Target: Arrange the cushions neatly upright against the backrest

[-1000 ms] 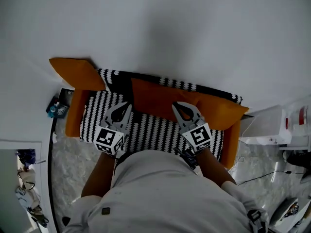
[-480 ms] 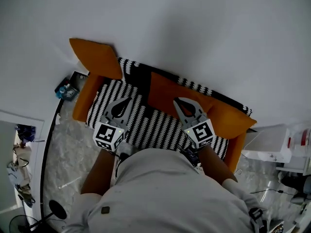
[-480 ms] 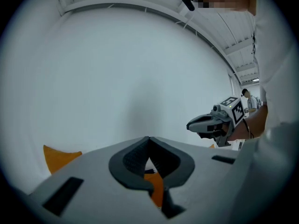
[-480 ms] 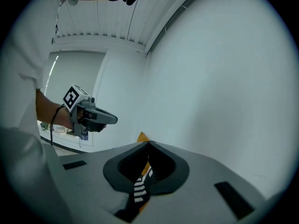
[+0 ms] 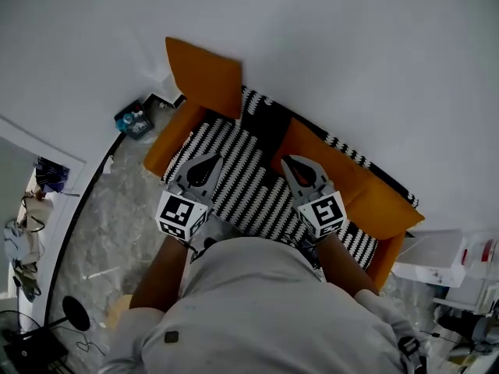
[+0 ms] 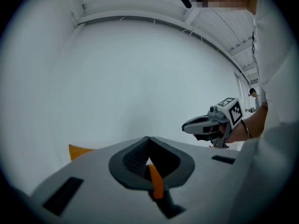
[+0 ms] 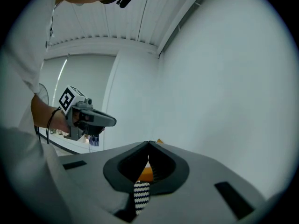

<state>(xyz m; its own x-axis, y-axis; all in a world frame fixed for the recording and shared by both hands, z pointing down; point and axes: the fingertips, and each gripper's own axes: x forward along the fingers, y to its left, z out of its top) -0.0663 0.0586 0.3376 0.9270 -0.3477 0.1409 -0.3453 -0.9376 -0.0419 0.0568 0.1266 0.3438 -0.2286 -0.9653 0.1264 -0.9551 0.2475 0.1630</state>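
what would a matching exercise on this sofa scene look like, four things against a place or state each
Things:
A square orange cushion
B striped cover
C blue object
D right gripper

Places or states:
1 on the floor beside the sofa's left end
2 jaws shut, nothing held
3 propped at the sofa's left end
4 spread across the sofa

Pairs: A-3, B-4, C-1, D-2

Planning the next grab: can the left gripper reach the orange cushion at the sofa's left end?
Probably yes: only striped seat lies between left gripper and cushion, though its jaws are shut.
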